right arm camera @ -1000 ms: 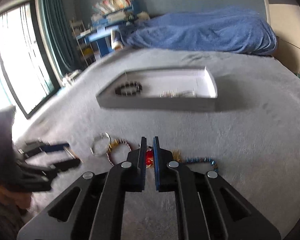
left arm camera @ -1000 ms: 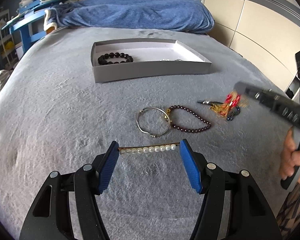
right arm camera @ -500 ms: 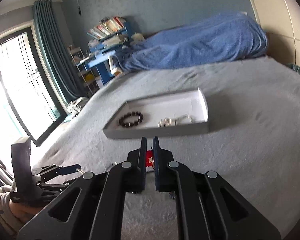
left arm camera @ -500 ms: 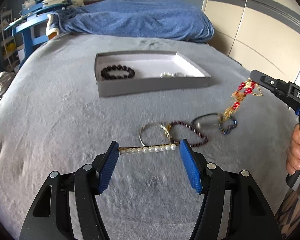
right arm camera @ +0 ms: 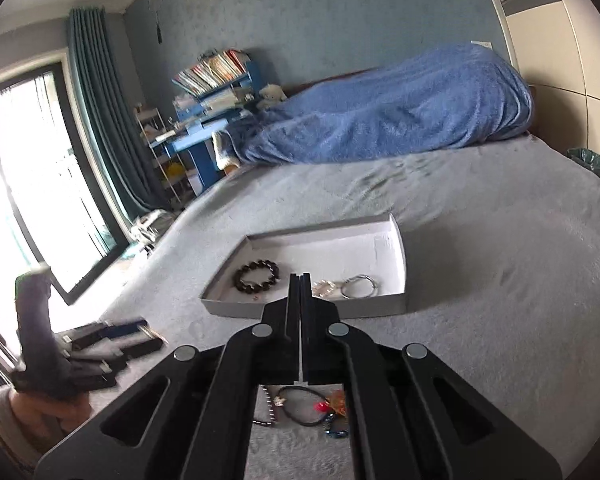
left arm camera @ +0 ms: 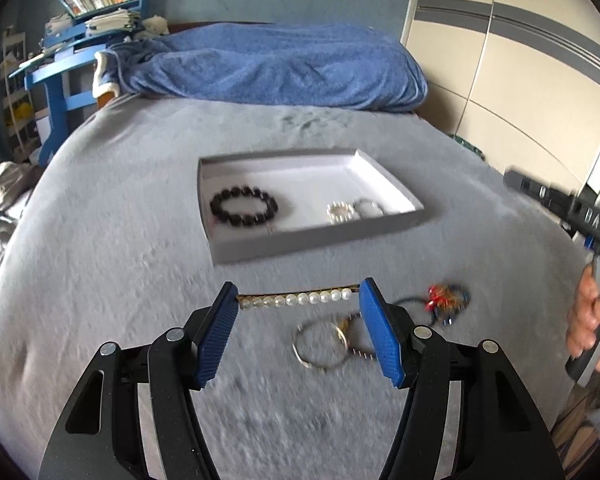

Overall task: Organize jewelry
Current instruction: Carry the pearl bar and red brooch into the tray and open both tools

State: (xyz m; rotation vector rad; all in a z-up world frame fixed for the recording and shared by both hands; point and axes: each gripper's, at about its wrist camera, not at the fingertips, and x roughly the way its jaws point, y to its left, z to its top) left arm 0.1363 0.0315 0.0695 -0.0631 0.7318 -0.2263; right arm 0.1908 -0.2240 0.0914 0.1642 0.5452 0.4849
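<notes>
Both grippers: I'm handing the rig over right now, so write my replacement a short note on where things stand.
Left gripper: holds the pearl bar end to end between its blue fingers, above the grey bedspread just short of the tray.
Right gripper: fingers together, nothing visible between them.
Done: the white tray holds a black bead bracelet, a pearl ring and a thin silver hoop.
Left: tray the pearl bar, then the silver bangle, the dark bead strand partly behind the left fingers, and the red-and-gold tangle.
</notes>
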